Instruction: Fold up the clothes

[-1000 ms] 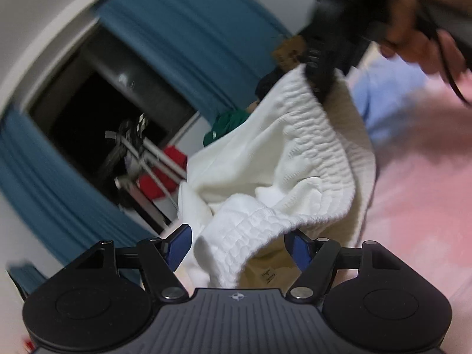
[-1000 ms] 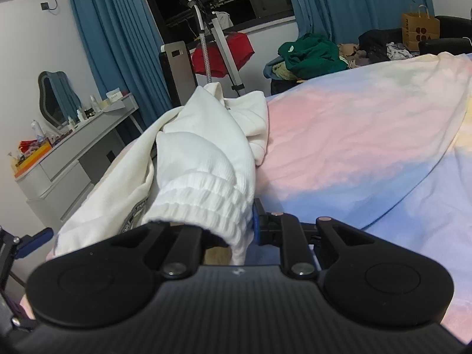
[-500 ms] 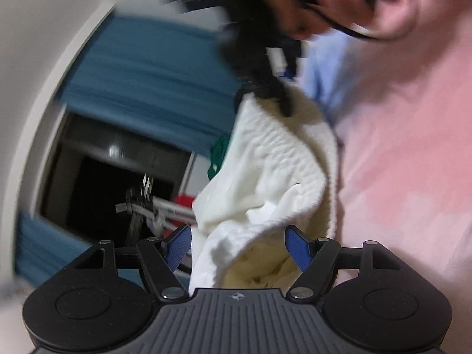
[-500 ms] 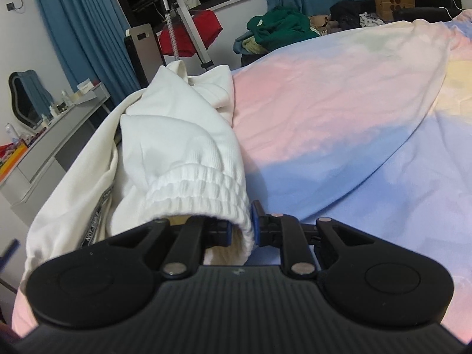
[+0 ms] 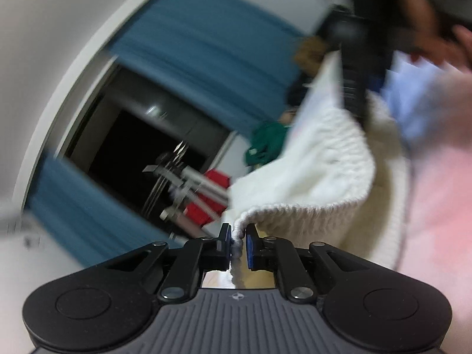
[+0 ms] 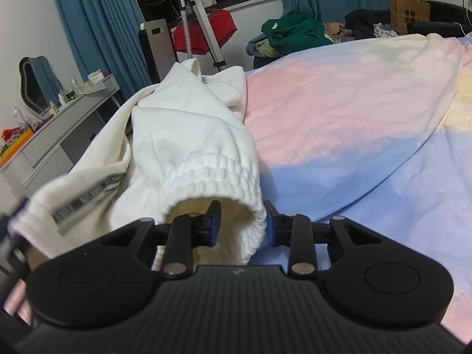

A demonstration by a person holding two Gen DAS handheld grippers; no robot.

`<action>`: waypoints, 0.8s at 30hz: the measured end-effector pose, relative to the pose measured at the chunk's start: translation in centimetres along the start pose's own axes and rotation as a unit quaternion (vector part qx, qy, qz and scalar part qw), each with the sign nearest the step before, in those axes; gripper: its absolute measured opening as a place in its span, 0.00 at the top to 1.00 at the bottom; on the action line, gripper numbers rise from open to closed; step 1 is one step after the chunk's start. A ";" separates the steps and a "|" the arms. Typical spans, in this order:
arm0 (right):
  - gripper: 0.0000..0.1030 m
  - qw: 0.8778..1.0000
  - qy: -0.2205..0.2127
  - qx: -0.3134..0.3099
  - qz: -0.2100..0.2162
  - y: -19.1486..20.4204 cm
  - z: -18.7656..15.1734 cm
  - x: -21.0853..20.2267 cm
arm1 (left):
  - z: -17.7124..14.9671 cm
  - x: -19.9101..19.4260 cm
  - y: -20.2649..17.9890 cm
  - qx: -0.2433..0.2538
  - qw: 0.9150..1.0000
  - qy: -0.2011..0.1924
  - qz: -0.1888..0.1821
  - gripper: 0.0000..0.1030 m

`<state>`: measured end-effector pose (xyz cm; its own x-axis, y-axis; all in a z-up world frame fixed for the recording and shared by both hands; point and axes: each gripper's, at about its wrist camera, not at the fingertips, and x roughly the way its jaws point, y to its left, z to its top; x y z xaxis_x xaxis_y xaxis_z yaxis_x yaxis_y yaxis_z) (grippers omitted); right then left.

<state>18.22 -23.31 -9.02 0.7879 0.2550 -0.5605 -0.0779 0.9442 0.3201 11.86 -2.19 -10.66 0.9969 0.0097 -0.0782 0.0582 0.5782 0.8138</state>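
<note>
Ribbed hem of the white garment (image 6: 203, 147) is where both grippers work, the rest of it heaped at the near corner of the pastel bedspread (image 6: 354, 112); the left gripper (image 5: 238, 236) has just been closing and its blue pads now pinch a fold of that hem between them; the right gripper (image 6: 240, 221) has just been opening, and its jaws stand partly apart with the hem's edge between them, one finger inside the opening and one outside, pads no longer pressing the cloth.

To do this step well, I judge, the left pinch should stay firm while the right regrips further along the same hem, so the edge can be drawn taut and straight before the garment is laid flat on the spread; catching both layers of the rib, not one, would stop it slipping.

Left gripper points roughly level toward the window and blue curtain (image 5: 191, 38), its view tilted and blurred; a hand (image 5: 460, 44) shows at the upper right there, seemingly on the other tool, though the smear makes that uncertain; the right gripper angles downward over the bed edge toward the heap.
</note>
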 end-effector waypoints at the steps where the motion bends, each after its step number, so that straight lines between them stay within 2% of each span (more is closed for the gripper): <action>1: 0.67 1.000 -0.002 -0.001 0.001 0.0 0.0 -0.1 | 0.1 0.3 1.0 -0.029 0.999 0.012 0.007 0.90; 3: 0.67 1.000 -0.006 -0.004 0.003 0.1 0.1 -0.3 | -0.1 0.8 3.5 -0.099 0.994 0.051 0.015 0.90; 4: 0.67 1.000 -0.009 -0.006 0.004 0.1 0.1 -0.4 | -0.4 1.1 4.9 -0.137 0.988 0.073 0.017 0.90; 7: 0.67 1.000 -0.014 -0.020 0.011 0.6 0.0 -0.7 | -2.1 2.3 8.8 -0.233 0.961 0.146 0.022 0.90; 8: 0.64 0.999 -0.012 -0.027 0.016 0.9 0.0 -0.7 | -2.8 2.8 9.6 -0.252 0.952 0.172 0.023 0.90; 9: 0.54 0.999 -0.010 -0.040 0.024 1.4 -0.2 -0.7 | -3.8 3.6 10.2 -0.267 0.941 0.208 0.021 0.90; 11: 0.49 0.997 -0.005 -0.064 0.040 2.3 -0.6 -0.8 | -5.8 4.5 11.1 -0.284 0.922 0.264 0.002 0.89; 12: 0.48 0.996 -0.002 -0.076 0.046 2.8 -0.8 -0.8 | -6.6 5.3 10.9 -0.276 0.916 0.291 -0.010 0.89; 14: 0.48 0.994 0.007 -0.100 0.033 3.6 -1.5 -0.2 | -7.6 5.8 9.9 -0.247 0.915 0.319 -0.025 0.89; 16: 0.48 0.992 0.016 -0.124 0.020 4.4 -2.2 0.3 | -7.8 5.9 9.5 -0.229 0.915 0.331 -0.038 0.89; 19: 0.49 0.991 0.035 -0.130 0.011 4.6 -2.9 1.2 | -7.0 5.3 9.4 -0.212 0.927 0.306 -0.051 0.81; 20: 0.50 0.991 0.042 -0.127 0.010 4.6 -3.1 1.6 | -6.8 4.9 9.4 -0.211 0.931 0.291 -0.058 0.73; 22: 0.70 0.994 0.046 -0.103 0.011 4.0 -2.9 1.7 | -6.3 4.3 9.3 -0.202 0.939 0.270 -0.064 0.67; 23: 0.80 0.995 0.046 -0.092 0.017 3.7 -2.6 1.7 | -6.0 4.1 9.2 -0.195 0.943 0.263 -0.065 0.59; 24: 0.84 0.996 0.042 -0.081 0.024 3.5 -2.5 1.5 | -6.0 3.3 9.0 -0.187 0.947 0.254 -0.064 0.51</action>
<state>17.61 -19.13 -10.62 0.7277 0.3100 -0.6119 -0.2160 0.9502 0.2245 15.37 7.91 -7.07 0.8239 0.2562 -0.5056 0.0588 0.8486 0.5258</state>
